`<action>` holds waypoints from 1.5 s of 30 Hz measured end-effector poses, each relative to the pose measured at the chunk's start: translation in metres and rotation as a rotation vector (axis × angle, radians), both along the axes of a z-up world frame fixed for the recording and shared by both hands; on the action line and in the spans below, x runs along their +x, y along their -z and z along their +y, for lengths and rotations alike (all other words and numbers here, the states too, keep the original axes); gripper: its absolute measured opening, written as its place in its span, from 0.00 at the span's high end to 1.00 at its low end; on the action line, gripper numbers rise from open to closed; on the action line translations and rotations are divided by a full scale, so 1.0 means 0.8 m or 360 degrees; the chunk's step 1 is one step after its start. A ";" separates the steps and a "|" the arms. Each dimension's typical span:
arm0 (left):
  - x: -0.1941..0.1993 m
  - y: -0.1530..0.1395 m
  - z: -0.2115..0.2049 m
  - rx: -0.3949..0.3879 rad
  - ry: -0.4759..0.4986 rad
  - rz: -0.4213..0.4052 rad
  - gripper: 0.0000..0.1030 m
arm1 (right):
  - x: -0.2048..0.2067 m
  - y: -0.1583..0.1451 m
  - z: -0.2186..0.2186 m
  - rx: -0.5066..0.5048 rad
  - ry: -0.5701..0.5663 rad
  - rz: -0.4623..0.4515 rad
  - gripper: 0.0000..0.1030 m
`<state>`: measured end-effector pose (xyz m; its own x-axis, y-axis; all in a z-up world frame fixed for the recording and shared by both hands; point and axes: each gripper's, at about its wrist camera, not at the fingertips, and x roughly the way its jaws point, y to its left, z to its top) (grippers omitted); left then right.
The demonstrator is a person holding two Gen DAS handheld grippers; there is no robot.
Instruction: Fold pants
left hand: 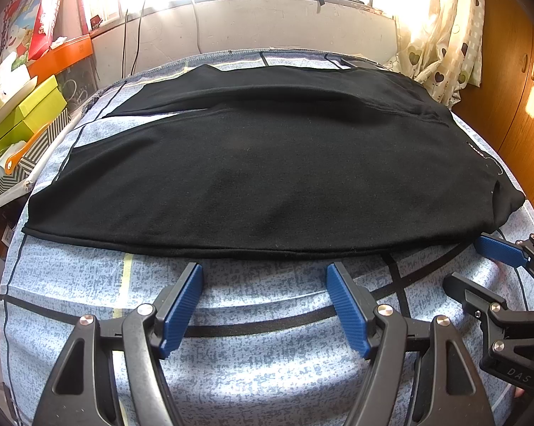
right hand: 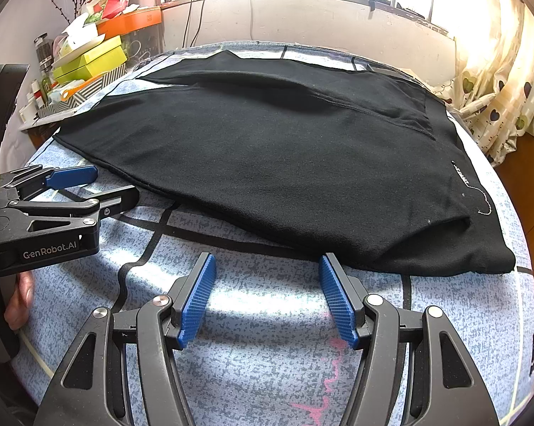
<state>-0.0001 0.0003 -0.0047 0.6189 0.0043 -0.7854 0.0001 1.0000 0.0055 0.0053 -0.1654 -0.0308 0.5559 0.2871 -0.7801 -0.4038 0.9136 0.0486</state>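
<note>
Black pants lie spread flat on a blue patterned bedsheet, legs to the left, waistband to the right; they also show in the right wrist view. My left gripper is open and empty, its blue pads just short of the pants' near edge. My right gripper is open and empty, close to the near edge by the waist end. The right gripper also shows at the right of the left wrist view, and the left gripper at the left of the right wrist view.
Boxes and clutter are stacked on a shelf to the left of the bed. A bright window and a wall are behind it. A heart-patterned curtain and a wooden wardrobe stand to the right.
</note>
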 end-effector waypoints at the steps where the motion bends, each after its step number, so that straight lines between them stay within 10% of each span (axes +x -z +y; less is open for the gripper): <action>1: 0.000 0.000 -0.001 0.0002 0.0000 0.0000 0.28 | 0.000 0.000 0.000 0.0000 0.0000 0.0000 0.41; 45: 0.001 -0.005 -0.001 0.0008 0.0000 -0.0001 0.28 | 0.000 0.000 0.000 0.0001 0.0000 -0.0001 0.40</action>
<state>0.0008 -0.0001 -0.0008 0.6196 0.0083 -0.7849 -0.0002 0.9999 0.0104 0.0055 -0.1656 -0.0308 0.5562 0.2875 -0.7797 -0.4036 0.9136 0.0490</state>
